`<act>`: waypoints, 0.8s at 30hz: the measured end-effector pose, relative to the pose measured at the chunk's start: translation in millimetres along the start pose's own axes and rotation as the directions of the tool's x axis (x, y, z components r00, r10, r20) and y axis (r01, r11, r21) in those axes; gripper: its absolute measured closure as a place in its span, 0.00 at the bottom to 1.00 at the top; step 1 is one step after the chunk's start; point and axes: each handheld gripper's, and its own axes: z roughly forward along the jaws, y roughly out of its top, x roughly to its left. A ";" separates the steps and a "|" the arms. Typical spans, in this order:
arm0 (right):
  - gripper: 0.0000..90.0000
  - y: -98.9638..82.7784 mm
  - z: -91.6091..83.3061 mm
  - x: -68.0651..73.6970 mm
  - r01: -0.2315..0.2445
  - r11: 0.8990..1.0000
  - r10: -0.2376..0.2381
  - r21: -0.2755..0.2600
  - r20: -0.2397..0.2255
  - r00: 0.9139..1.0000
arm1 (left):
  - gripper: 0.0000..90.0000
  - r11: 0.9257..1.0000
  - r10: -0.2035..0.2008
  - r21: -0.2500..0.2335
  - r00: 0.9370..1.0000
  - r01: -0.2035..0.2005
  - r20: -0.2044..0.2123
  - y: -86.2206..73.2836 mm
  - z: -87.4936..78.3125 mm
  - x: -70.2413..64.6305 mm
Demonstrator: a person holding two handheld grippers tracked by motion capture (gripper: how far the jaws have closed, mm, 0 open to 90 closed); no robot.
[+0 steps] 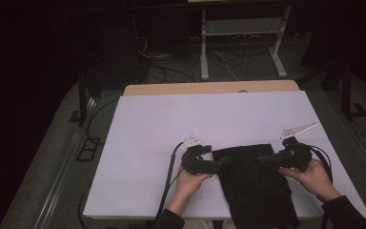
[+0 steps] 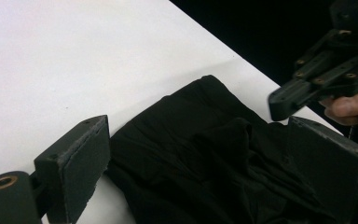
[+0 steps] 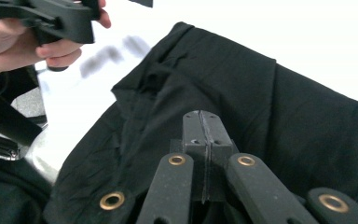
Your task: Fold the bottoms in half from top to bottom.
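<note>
Right gripper (image 3: 204, 122): jaws pressed together, empty, over the crumpled black fabric garment (image 1: 255, 183) at my white table's (image 1: 143, 143) near edge. Left gripper (image 2: 205, 163): jaws wide, straddling the garment's left edge, probably to pinch it for spreading.

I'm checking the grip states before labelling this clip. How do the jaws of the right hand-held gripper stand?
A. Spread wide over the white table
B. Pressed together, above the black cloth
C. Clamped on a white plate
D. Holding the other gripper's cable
B: in the right gripper view the right hand-held gripper has its jaws pressed together with no gap, over the black cloth.
</note>
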 end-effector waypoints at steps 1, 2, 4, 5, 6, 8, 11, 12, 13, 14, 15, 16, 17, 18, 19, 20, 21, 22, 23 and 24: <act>0.98 0.6 1.3 -1.9 -0.005 1.000 0.005 0.001 0.001 1.000 | 0.09 1.000 0.002 -0.001 1.000 -0.002 -0.002 0.0 0.1 0.1; 0.98 1.2 2.9 -3.7 -0.008 1.000 0.008 0.001 0.001 1.000 | 0.09 1.000 0.003 -0.004 1.000 -0.003 -0.005 0.0 0.1 -0.2; 0.98 2.1 6.3 -7.0 -0.014 1.000 0.014 0.009 0.006 1.000 | 0.09 1.000 0.002 -0.009 1.000 -0.002 -0.004 -0.1 0.5 -0.6; 0.98 2.4 8.1 -8.5 -0.018 1.000 0.018 0.015 0.008 1.000 | 0.09 1.000 0.001 -0.009 1.000 -0.001 -0.002 -0.1 0.8 -0.7; 0.98 2.7 9.7 -10.1 -0.017 1.000 0.017 0.020 0.012 1.000 | 0.09 1.000 0.003 -0.007 1.000 -0.003 -0.003 -0.3 0.9 -0.6; 0.98 3.1 12.2 -13.0 -0.025 0.999 0.025 0.022 0.015 1.000 | 0.09 1.000 0.001 -0.005 1.000 -0.001 -0.002 -0.5 1.3 -0.3; 0.98 4.9 16.4 -18.2 -0.042 0.999 0.041 0.030 0.018 0.999 | 0.09 1.000 -0.001 -0.004 1.000 0.001 -0.002 -0.8 2.1 0.0; 0.98 5.7 18.1 -20.2 -0.045 0.998 0.044 0.035 0.018 0.999 | 0.09 1.000 -0.001 -0.004 1.000 0.001 -0.001 -0.8 2.3 -0.1; 0.98 6.5 20.0 -22.1 -0.050 0.998 0.049 0.040 0.016 0.999 | 0.09 1.000 0.000 -0.005 1.000 0.000 -0.001 -1.0 2.5 -0.2; 0.98 7.3 22.2 -23.8 -0.054 0.998 0.053 0.046 0.014 0.998 | 0.09 1.000 0.001 -0.002 1.000 -0.001 -0.001 -1.1 2.7 -0.2; 0.98 8.3 24.6 -25.3 -0.059 0.997 0.058 0.058 0.011 0.998 | 0.09 1.000 0.000 -0.002 1.000 0.000 -0.001 -1.1 2.9 -0.2; 0.98 9.3 27.2 -26.8 -0.060 0.996 0.060 0.067 0.006 0.998 | 0.09 1.000 0.000 -0.001 1.000 0.000 -0.001 -1.2 3.0 -0.1; 0.98 10.2 29.7 -28.0 -0.060 0.995 0.060 0.076 0.003 0.998 | 0.09 1.000 -0.003 -0.001 1.000 0.003 -0.001 -1.3 3.1 -0.1; 0.98 10.9 32.0 -29.1 -0.059 0.995 0.059 0.076 0.002 0.998 | 0.09 1.000 -0.003 0.000 1.000 0.003 0.000 -1.4 3.0 0.2; 0.98 11.4 34.2 -30.5 -0.059 0.995 0.059 0.075 -0.006 0.998 | 0.09 1.000 -0.003 0.002 1.000 0.003 -0.001 -1.5 2.8 0.4; 0.98 12.0 36.8 -32.1 -0.059 0.995 0.061 0.082 -0.014 0.998 | 0.09 1.000 -0.002 0.004 1.000 0.002 -0.002 -1.6 2.7 0.5; 0.98 12.3 38.3 -32.9 -0.061 0.994 0.062 0.089 -0.011 0.998 | 0.09 1.000 -0.002 0.006 1.000 0.002 -0.003 -1.7 2.7 0.7; 0.98 12.6 40.3 -34.5 -0.059 0.993 0.060 0.099 -0.010 0.998 | 0.09 1.000 -0.001 0.007 1.000 0.001 -0.003 -1.8 2.7 0.9; 0.98 12.9 42.0 -36.2 -0.061 0.992 0.063 0.110 -0.015 0.998 | 0.09 1.000 -0.002 0.008 1.000 0.002 -0.004 -1.9 2.6 0.9; 0.98 13.2 43.3 -37.2 -0.066 0.991 0.069 0.117 -0.017 0.997 | 0.09 1.000 -0.001 0.008 1.000 0.001 -0.005 -1.9 2.4 1.2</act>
